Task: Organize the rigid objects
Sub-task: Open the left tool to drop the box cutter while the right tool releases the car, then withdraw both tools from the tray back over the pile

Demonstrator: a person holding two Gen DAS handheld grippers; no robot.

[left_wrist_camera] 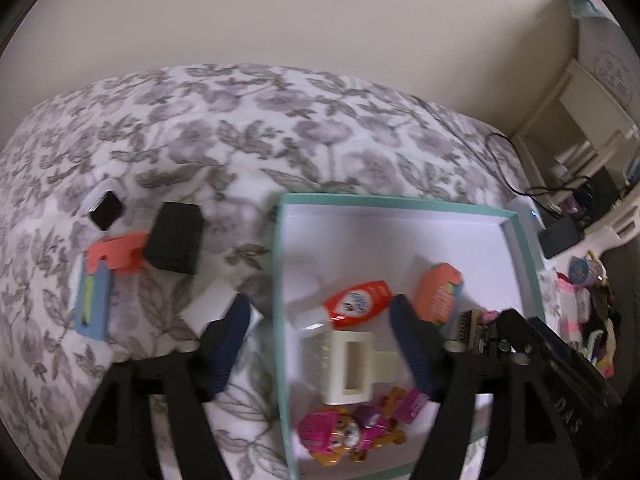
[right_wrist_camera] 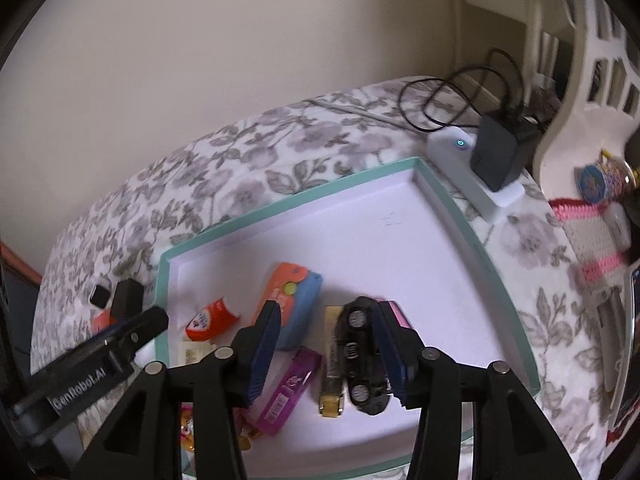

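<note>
Left gripper (left_wrist_camera: 320,332) hung over the near-left part of the tray (left_wrist_camera: 400,202), jaws wide apart and holding nothing; one blue pad stood outside the tray's left wall, the other inside it. No earlier view was on hand for comparison.

Right gripper (right_wrist_camera: 326,340) hung over the tray's near-right part, jaws partly apart. A black toy car (right_wrist_camera: 360,356) lay between the pads, close against the right one; whether that pad touched it could not be told.

Inside the tray, near to far:
- pink doll (left_wrist_camera: 344,432), at the near wall
- magenta packet (right_wrist_camera: 284,392), left of the car
- gold bar (right_wrist_camera: 332,364), just beside the car
- cream block (left_wrist_camera: 352,364), past the doll
- red-and-white bottle (left_wrist_camera: 356,304), lying on its side past the block
- orange-and-blue case (right_wrist_camera: 296,304), right of the bottle

The tray's far half was bare white.

Outside the tray, on the floral bedspread (left_wrist_camera: 240,128):
- white card (left_wrist_camera: 212,304), just beside the left wall
- blue-and-orange case (left_wrist_camera: 98,288), well left
- black box (left_wrist_camera: 174,238), touching that case's orange end
- small black cube (left_wrist_camera: 105,210), farther left
- white power unit (right_wrist_camera: 472,176) with a black adapter (right_wrist_camera: 500,152) on it, just past the far-right corner.
</note>
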